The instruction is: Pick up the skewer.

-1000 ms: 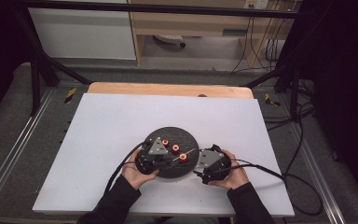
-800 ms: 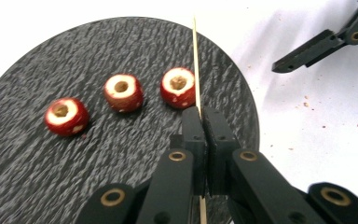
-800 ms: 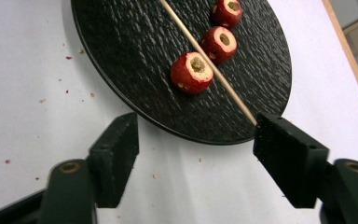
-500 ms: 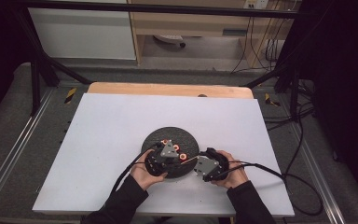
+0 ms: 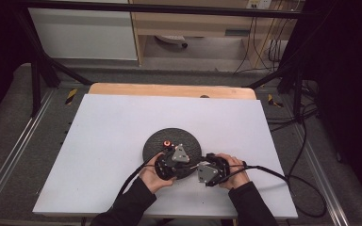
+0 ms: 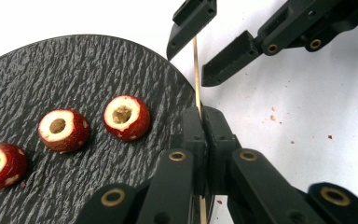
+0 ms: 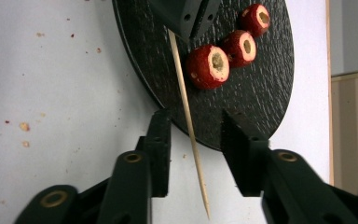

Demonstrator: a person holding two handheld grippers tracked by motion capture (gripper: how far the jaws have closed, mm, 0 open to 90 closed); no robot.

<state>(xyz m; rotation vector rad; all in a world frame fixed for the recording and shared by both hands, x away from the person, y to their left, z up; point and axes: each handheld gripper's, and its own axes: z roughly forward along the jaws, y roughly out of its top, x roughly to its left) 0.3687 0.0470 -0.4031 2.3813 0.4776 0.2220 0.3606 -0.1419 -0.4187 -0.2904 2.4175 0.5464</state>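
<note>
A round black slate plate lies on the white table and carries three red hollowed fruit pieces in a row. My left gripper is shut on a thin wooden skewer at the plate's near right edge. The skewer runs out from the left gripper and passes between the jaws of my right gripper, which stand open and apart from it. In the high view the left gripper and the right gripper face each other closely. One fruit shows there.
The white board covers the table, with small crumbs and red specks beside the plate. Cables trail off to the right from the grippers. A wooden strip runs along the far edge.
My left gripper has shifted right and nearer across the plate, toward the right gripper, and now covers two of the fruit pieces in the high view. The right gripper has barely moved.
</note>
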